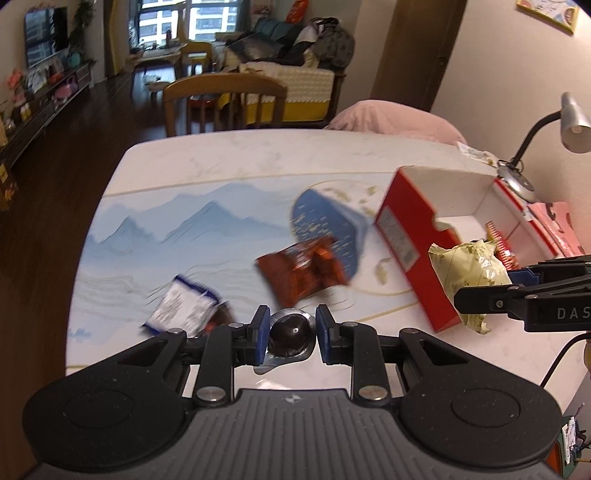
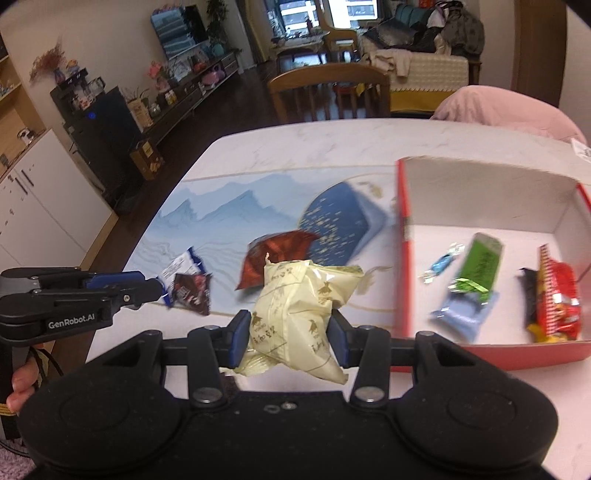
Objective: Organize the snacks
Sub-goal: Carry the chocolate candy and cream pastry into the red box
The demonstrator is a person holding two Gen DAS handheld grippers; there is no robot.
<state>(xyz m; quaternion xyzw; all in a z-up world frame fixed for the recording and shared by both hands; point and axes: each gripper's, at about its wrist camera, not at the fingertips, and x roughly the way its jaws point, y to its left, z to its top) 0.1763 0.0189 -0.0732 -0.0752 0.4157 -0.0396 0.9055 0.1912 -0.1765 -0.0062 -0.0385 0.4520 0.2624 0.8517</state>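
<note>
While the left wrist view shows the left gripper (image 1: 289, 325) clamped on a dark round chocolate (image 1: 289, 332) above the table's near edge, carry it level toward the red box (image 1: 410, 236). From the right wrist view, the right gripper (image 2: 288, 332) pinches a cream packet (image 2: 295, 306); release only once past the box's left wall.

Dark wood floor (image 1: 66, 147). Wooden chair (image 1: 225, 99) at the far edge of the white marble table (image 1: 258, 155). Beyond it a cluttered sofa (image 1: 291, 62) and daylit window (image 1: 207, 18). TV (image 1: 46, 35) on the left wall. Desk lamp (image 1: 570, 122) at right.
</note>
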